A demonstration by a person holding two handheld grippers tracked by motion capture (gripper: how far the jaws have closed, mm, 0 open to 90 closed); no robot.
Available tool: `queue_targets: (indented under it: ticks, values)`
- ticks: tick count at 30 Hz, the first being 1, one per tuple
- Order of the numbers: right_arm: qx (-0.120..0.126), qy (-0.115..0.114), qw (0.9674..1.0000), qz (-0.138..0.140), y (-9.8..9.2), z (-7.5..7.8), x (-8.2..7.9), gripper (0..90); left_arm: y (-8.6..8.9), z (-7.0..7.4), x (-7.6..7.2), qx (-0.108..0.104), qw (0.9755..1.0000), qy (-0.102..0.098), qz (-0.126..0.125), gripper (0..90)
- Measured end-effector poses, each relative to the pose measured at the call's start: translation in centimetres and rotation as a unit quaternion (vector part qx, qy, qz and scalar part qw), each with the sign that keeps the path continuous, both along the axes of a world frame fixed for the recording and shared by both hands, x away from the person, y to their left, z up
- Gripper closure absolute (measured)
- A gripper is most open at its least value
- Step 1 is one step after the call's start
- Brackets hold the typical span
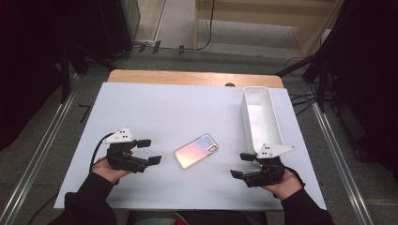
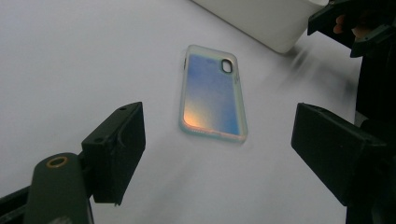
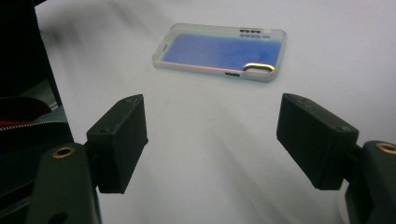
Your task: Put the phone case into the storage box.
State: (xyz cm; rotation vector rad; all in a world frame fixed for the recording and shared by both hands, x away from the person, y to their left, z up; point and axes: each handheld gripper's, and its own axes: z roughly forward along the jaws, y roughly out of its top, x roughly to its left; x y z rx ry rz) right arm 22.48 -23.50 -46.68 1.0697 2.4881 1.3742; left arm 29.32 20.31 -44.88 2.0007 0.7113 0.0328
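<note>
Both hands rest low on the table, the left gripper (image 1: 149,151) and right gripper (image 1: 240,165) aimed inward, jaws wide and empty, the phone case (image 1: 196,150) lying ahead of them.

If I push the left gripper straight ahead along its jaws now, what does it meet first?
Most likely the phone case, lying flat on the white table ahead of the open left gripper. Nothing stands between. Depth is unclear; it may meet the table just short of it.
</note>
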Motion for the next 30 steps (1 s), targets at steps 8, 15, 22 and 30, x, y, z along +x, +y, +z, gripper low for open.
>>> queue_targets:
  ticks: [8,15,22,30]
  values:
    - [-0.002,-0.001,1.0000,0.001,0.0,0.0,0.0,23.2,-1.2,0.0,1.1,0.006,1.0000,-0.005,-0.003,17.3]
    - [-0.002,0.003,1.0000,0.001,0.1,0.0,0.0,23.2,-2.9,0.0,1.7,0.018,0.9997,-0.007,-0.016,17.4]
    - [-0.002,0.001,1.0000,0.001,0.0,0.0,0.0,23.2,-4.9,-0.2,2.3,0.028,0.9991,-0.008,-0.030,17.4]
    - [-0.001,0.003,1.0000,0.002,0.1,0.0,0.0,23.2,-6.8,-0.5,2.6,0.032,0.9984,-0.011,-0.044,17.5]
